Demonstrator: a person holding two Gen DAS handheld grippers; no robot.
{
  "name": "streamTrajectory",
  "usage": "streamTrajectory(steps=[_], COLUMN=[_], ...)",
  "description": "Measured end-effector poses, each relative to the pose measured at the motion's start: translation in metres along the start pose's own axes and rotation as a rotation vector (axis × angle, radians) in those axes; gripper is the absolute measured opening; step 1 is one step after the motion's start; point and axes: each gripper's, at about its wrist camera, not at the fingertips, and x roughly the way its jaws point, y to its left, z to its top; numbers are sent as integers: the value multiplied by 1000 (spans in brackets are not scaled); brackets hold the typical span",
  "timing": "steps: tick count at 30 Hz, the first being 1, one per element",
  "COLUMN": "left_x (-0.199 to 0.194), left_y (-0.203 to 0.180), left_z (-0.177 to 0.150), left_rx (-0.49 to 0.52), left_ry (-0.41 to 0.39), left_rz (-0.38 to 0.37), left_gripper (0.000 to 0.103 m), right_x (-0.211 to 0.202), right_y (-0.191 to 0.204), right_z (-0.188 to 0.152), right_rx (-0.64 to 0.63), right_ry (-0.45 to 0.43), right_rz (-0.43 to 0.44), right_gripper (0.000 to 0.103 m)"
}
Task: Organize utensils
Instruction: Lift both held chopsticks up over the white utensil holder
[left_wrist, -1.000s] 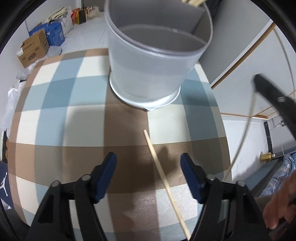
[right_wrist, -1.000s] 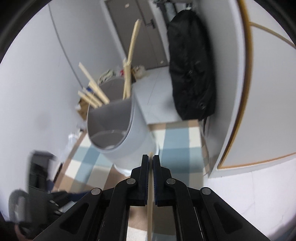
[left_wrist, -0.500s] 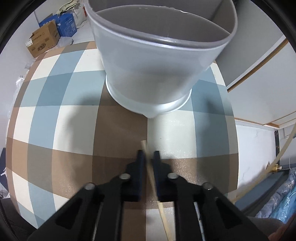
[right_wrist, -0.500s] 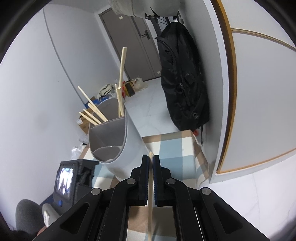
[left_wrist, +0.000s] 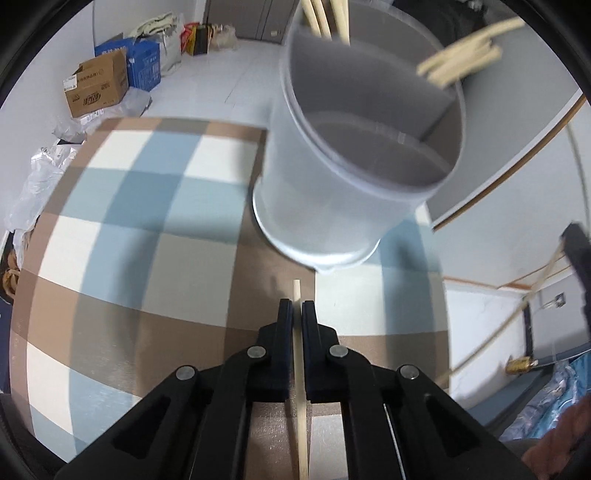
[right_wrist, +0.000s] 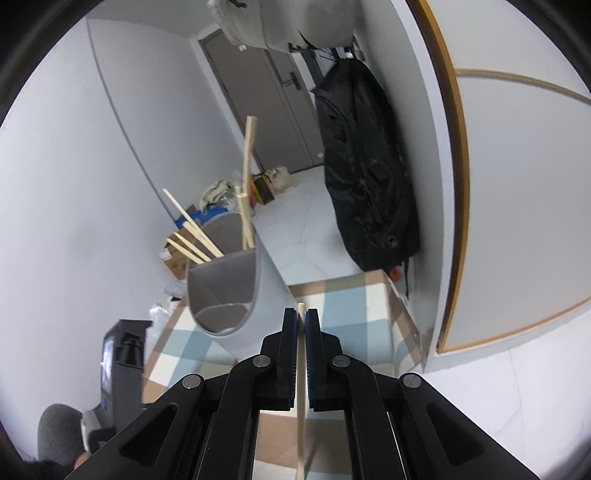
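A table under a checked cloth (left_wrist: 155, 229) of brown, blue and cream squares stands in a pale-walled room, with a grey divided utensil holder (left_wrist: 354, 184) on it. A second ago the left gripper (left_wrist: 297, 314) stood spread over a wooden chopstick (left_wrist: 298, 354) lying on the cloth; its jaws have since closed, and it now pinches that chopstick, whose tip pokes out just ahead of the pads, short of the holder's base. The holder also sits further right and lower in that view than before. The right gripper (right_wrist: 301, 321) is pressed together on a second chopstick (right_wrist: 301, 369), as it was a second ago, with the holder near on its left. More chopsticks (right_wrist: 245, 192) already lean out of the holder's far compartments; the near compartment looks bare. The left wrist view alone shows cardboard boxes (left_wrist: 96, 88) and bags on the floor beyond the table, and the other tool as a dark blur at its right edge. The right wrist view alone shows a black backpack (right_wrist: 369, 177) hanging by a door (right_wrist: 266, 103), and the left tool's body at lower left.
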Motion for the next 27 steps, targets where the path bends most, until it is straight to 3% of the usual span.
streamTrajectory(steps=[9,15,17,27], left_x=[-54,-59,-52,-72], left_y=[-5,-24,-22,-24], left_z=[1,14,31,49], left_rx=[47,97,112,171], left_ry=[-202,-304,-328,-396], left_rz=[-64,-99,-115,-155], left_gripper=[1,1,1,0], right_x=[-9,-14,-13,-23], right_y=[18,36,40,57], right_z=[0,3,5,22], right_rx=[-42,-98,-113,-148], right_ry=[-52,-97,-101,-137], right_rz=[43,70,74,79], right_gripper=[3,3,3,3])
